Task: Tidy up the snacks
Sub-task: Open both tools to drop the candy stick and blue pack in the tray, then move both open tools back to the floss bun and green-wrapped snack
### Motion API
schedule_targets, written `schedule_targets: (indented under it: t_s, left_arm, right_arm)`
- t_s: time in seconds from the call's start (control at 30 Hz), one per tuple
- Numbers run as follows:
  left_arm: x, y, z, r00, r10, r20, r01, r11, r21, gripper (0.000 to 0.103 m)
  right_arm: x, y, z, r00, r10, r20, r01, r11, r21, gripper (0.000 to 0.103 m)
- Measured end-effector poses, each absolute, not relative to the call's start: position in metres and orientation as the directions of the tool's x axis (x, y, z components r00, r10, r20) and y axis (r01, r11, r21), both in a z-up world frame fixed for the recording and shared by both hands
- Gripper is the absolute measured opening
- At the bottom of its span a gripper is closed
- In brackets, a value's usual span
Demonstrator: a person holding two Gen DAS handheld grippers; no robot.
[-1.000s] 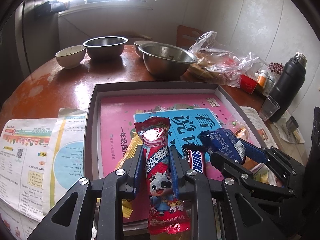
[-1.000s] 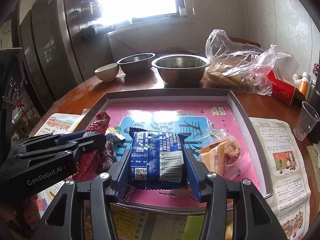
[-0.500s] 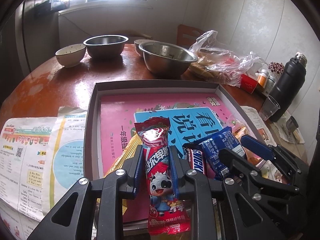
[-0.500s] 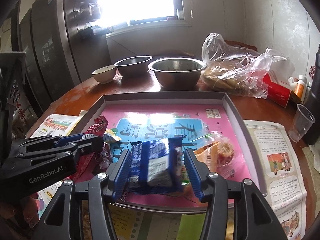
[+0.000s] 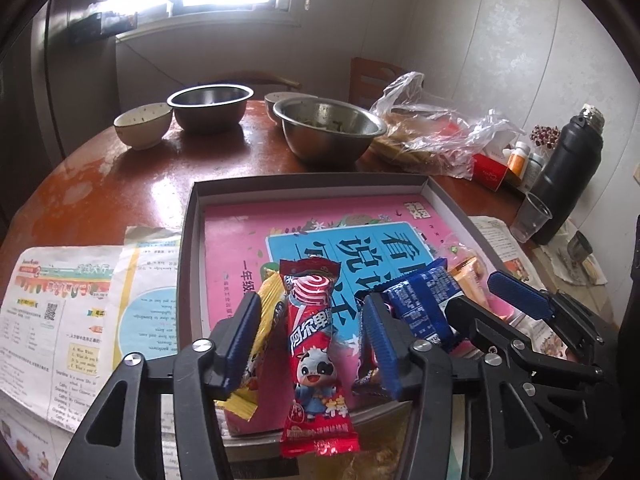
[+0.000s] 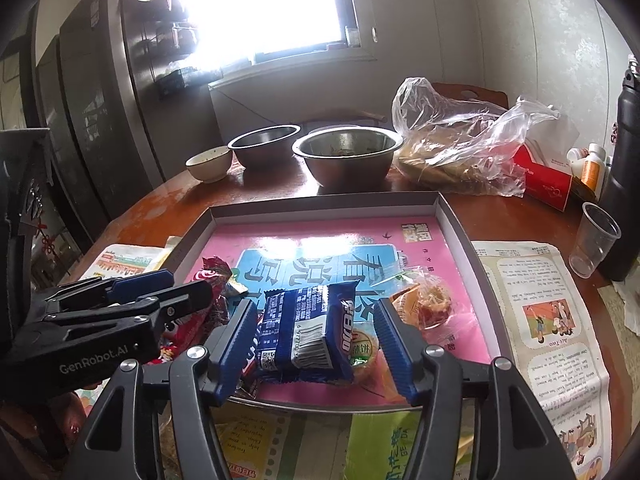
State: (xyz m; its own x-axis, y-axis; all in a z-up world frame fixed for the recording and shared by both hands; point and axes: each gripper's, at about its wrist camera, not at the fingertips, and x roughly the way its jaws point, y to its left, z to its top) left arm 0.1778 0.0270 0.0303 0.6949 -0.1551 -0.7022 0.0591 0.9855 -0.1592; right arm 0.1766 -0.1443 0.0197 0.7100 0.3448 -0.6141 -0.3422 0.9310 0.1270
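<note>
A grey shallow box point(image 5: 192, 216) lined with a pink booklet lies on the round wooden table, also in the right wrist view point(image 6: 452, 216). My left gripper point(image 5: 310, 344) is open, its jaws wide on either side of a red candy packet point(image 5: 314, 344) that lies over the box's near rim. My right gripper point(image 6: 316, 340) is open around a blue biscuit packet point(image 6: 308, 332) lying in the box; it also shows in the left wrist view point(image 5: 424, 304). A yellow packet point(image 5: 266, 308) lies left of the red one. A clear-wrapped pastry point(image 6: 424, 300) lies right of the blue packet.
Two steel bowls point(image 5: 328, 128) point(image 5: 210, 104) and a white bowl point(image 5: 142, 124) stand behind the box. A plastic bag of food point(image 6: 456, 148), a red carton point(image 6: 544, 180), a clear cup point(image 6: 594, 240) and a black flask point(image 5: 564, 172) stand at the right. Printed papers point(image 5: 60, 304) lie on the table.
Both grippers have opened. The left jaws let go of the red packet; the right jaws let go of the blue packet, which dropped into the box.
</note>
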Motion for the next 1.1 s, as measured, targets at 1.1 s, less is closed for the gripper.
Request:
schedule_targets:
  t_s: [1.1]
  left_arm:
    - [0.106,0.024,0.055,0.706,-0.153,-0.692,0.085,0.988,-0.131,0.073]
  right_arm:
    - [0.12,-0.185,0.038,0.731,0.342,-0.59,-0.308,0.938,0.163,0.073]
